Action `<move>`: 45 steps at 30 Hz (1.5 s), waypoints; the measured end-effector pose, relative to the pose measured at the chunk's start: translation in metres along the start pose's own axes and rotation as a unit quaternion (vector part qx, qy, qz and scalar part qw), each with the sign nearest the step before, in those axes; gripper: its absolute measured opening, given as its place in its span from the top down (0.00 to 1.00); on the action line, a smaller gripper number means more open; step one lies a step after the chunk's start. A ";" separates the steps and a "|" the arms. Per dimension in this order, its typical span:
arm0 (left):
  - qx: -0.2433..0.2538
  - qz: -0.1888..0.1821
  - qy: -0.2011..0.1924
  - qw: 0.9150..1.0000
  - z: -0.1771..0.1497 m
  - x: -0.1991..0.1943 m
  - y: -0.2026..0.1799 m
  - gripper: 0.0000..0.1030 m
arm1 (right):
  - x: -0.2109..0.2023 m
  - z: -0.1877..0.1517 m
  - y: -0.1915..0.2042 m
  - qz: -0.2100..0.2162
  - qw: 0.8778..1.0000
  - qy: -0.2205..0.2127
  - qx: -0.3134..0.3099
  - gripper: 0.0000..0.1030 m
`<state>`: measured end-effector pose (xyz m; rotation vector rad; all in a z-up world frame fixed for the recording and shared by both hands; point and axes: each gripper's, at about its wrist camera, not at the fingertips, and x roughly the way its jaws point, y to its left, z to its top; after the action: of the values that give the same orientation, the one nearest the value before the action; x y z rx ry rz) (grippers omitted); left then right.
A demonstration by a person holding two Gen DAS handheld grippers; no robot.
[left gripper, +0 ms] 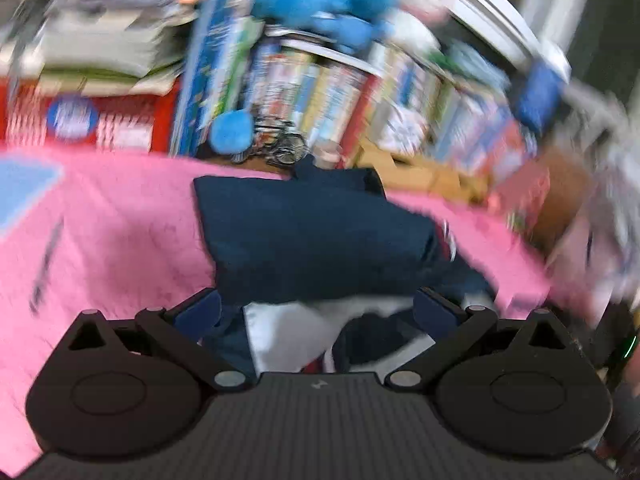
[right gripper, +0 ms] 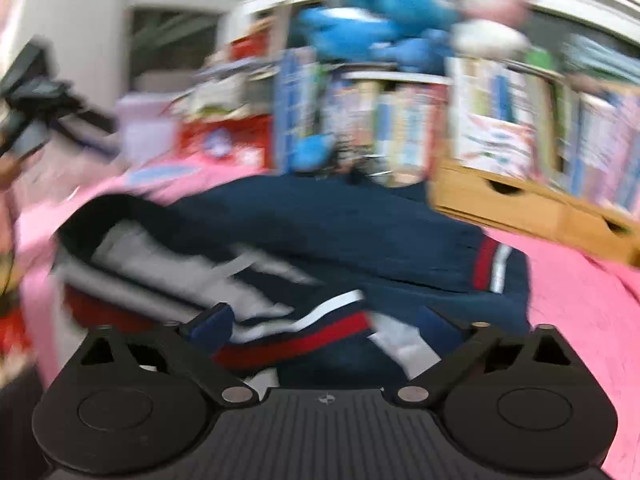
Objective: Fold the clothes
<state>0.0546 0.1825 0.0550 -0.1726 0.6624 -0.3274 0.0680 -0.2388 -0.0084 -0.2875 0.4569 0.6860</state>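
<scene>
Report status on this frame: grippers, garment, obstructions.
Left hand-held gripper open, right hand-held gripper open, both over navy jacket. Jacket partly folded on pink blanket. Wooden box close by; frames blurred.

The garment (right gripper: 340,220) is navy blue with red and white stripes at a cuff and a pale grey-white lining. It lies on a bright pink cover (left gripper: 120,232) bearing a light blue patch. Each gripper (left gripper: 316,304) (right gripper: 324,320) is black with blue fingertips. A plush toy (right gripper: 380,24) on the far shelf is bright blue.
</scene>
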 end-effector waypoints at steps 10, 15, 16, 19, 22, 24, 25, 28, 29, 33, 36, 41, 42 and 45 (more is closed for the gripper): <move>0.125 0.029 0.086 0.988 -0.038 0.046 -0.055 0.00 | 0.061 -0.004 0.020 -0.078 0.995 0.056 -0.004 0.44; 0.080 0.003 0.012 0.997 -0.023 0.013 -0.046 0.00 | 0.055 -0.004 0.000 -0.099 0.993 0.049 0.049 0.68; 0.090 -0.006 0.004 0.996 -0.023 0.008 -0.049 0.00 | 0.053 -0.004 -0.003 -0.098 0.992 0.048 0.057 0.68; 0.140 -0.003 0.003 0.990 -0.029 0.014 -0.062 0.00 | 0.046 -0.006 -0.015 -0.096 0.991 0.043 0.082 0.50; 0.170 0.009 0.026 0.985 -0.036 0.034 -0.070 0.00 | 0.040 -0.008 -0.026 -0.093 0.989 0.039 0.106 0.26; 0.164 0.005 0.052 0.985 -0.041 0.054 -0.069 0.00 | 0.035 -0.009 -0.034 -0.091 0.988 0.036 0.123 0.05; 0.155 0.005 0.068 0.986 -0.044 0.066 -0.066 0.00 | 0.033 -0.010 -0.037 -0.090 0.987 0.034 0.131 0.00; 0.118 0.021 0.093 0.988 -0.051 0.092 -0.058 0.05 | 0.036 -0.011 -0.038 -0.084 0.987 0.051 0.127 0.00; 0.103 0.028 0.089 0.990 -0.053 0.094 -0.055 0.08 | 0.038 -0.013 -0.035 -0.076 0.988 0.054 0.126 0.00; 0.054 0.057 0.067 0.995 -0.057 0.091 -0.054 0.34 | 0.042 -0.017 -0.019 -0.056 0.990 0.055 0.121 0.75; 0.040 0.068 0.023 0.997 -0.048 0.063 -0.066 0.64 | 0.021 -0.001 -0.001 -0.087 0.991 0.013 0.105 0.87; 0.014 0.048 -0.073 0.996 0.002 0.039 -0.066 0.65 | -0.001 0.050 -0.012 -0.106 0.985 -0.072 0.112 0.88; 0.027 0.063 -0.094 0.993 0.014 0.039 -0.067 0.65 | 0.000 0.063 -0.021 -0.112 0.983 -0.087 0.114 0.88; 0.073 0.107 -0.147 0.981 0.053 0.050 -0.061 0.63 | 0.005 0.099 -0.049 -0.128 0.976 -0.129 0.121 0.88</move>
<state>0.1096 0.1107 0.0836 -0.0079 0.3587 -0.1368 0.1348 -0.2328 0.0800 -0.0232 0.2457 0.4016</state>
